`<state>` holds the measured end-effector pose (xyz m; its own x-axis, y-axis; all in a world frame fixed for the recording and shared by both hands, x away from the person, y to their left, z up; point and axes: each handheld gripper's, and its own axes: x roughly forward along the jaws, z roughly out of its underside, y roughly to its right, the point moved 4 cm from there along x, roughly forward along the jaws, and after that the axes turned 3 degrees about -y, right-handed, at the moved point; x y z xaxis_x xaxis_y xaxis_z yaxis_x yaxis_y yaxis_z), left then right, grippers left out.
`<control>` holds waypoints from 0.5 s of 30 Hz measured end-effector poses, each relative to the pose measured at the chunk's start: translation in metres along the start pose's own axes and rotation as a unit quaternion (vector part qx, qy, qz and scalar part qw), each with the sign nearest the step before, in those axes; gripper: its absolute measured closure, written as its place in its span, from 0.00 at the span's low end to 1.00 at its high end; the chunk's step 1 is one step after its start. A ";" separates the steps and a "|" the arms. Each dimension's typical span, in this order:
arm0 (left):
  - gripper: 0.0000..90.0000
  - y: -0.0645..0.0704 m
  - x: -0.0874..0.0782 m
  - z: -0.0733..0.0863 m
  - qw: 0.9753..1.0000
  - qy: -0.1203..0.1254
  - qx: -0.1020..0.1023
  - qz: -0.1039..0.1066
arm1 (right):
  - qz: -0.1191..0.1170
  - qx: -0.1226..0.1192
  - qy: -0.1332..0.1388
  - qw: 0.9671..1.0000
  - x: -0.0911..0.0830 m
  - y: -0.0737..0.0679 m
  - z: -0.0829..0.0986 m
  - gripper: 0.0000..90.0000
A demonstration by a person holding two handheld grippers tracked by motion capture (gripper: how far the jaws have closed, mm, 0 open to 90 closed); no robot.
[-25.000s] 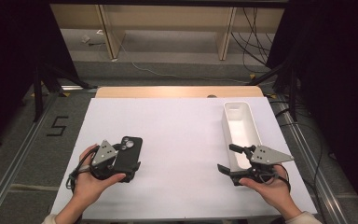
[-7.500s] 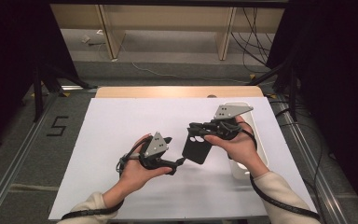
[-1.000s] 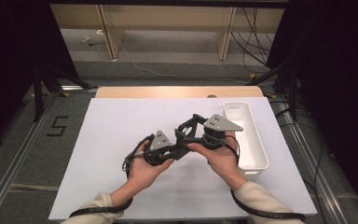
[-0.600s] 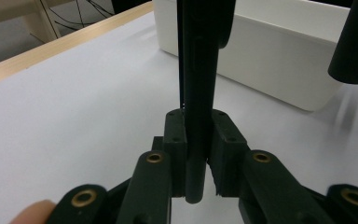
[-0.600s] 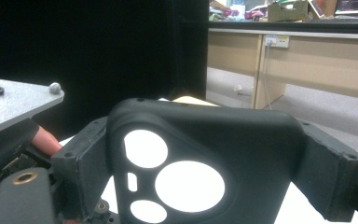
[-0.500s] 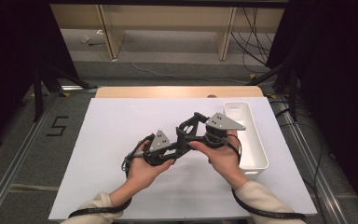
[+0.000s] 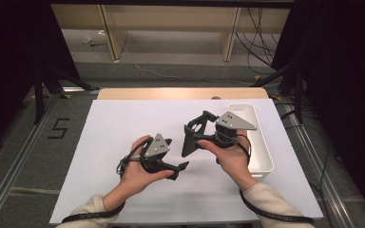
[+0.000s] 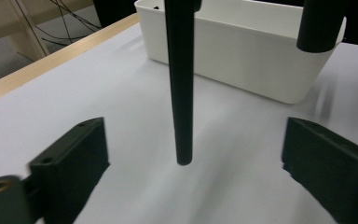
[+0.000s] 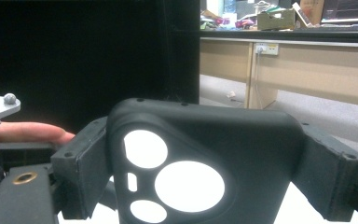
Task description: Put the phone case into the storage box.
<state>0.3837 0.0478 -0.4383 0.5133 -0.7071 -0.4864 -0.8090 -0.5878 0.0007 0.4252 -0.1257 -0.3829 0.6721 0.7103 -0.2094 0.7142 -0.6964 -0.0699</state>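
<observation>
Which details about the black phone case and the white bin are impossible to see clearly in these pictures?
- The black phone case: its lower end is cut off by the bottom edge of the right gripper view; in the high view it is too small to show detail.
- The white bin: the right gripper and hand hide part of it in the high view.
- The bin's inside: in the left gripper view, the near wall hides it.

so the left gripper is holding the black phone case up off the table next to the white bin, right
Not quite: the right gripper holds the black phone case, clamped between its jaws in the right gripper view. The left gripper stands open with nothing in it. The rest is right: in the high view the case is up off the table beside the white bin.
</observation>
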 end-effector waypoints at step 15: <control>0.00 -0.013 -0.025 0.008 1.000 0.013 0.003 -0.011 | 0.009 0.002 0.005 1.000 -0.004 0.007 -0.004 0.17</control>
<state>0.3790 0.0765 -0.4327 0.5382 -0.7040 -0.4634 -0.7993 -0.6007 -0.0157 0.4282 -0.1328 -0.3782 0.6874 0.6981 -0.2004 0.7006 -0.7101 -0.0703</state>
